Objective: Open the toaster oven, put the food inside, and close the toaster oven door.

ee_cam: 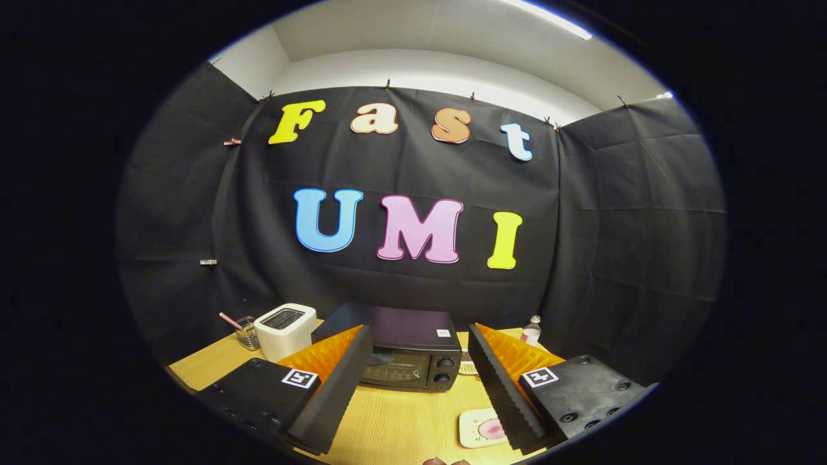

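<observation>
The wooden bench [394, 423] carries everything. The black toaster oven [400, 349] stands at its far side against the booth wall, door closed, beyond and between the fingers. The gripper [420, 352] hangs above the bench, its fingers spread wide, released, holding and touching nothing. A white toaster [284, 329] sits just left of the oven, with a small wire basket [245, 332] beside it. A plate with pink food [483, 427] lies by the right finger. A small bottle [531, 330] stands at the back right.
</observation>
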The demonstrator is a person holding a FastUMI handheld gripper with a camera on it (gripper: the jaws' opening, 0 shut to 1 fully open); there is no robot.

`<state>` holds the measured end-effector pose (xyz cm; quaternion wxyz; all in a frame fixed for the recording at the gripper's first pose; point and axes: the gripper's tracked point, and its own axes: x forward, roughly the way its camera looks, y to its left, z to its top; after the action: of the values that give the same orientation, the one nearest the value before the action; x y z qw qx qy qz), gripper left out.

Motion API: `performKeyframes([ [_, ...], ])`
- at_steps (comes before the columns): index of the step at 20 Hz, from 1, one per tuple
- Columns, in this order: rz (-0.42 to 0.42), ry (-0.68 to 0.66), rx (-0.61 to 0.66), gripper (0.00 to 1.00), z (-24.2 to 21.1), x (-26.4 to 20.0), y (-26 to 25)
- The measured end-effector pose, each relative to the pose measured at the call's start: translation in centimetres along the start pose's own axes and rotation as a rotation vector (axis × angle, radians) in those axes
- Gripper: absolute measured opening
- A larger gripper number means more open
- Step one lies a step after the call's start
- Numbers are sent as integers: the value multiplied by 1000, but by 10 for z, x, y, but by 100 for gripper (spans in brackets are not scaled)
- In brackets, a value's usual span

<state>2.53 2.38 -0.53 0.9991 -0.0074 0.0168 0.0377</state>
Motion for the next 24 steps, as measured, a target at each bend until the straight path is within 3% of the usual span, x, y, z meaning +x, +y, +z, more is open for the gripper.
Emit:
performKeyframes([
  [8, 11, 81, 66, 99, -29, 53, 25],
  [17, -61, 130, 141, 99, -65, 137, 54],
  [24, -91, 259, 152, 99, -137, 197, 79],
])
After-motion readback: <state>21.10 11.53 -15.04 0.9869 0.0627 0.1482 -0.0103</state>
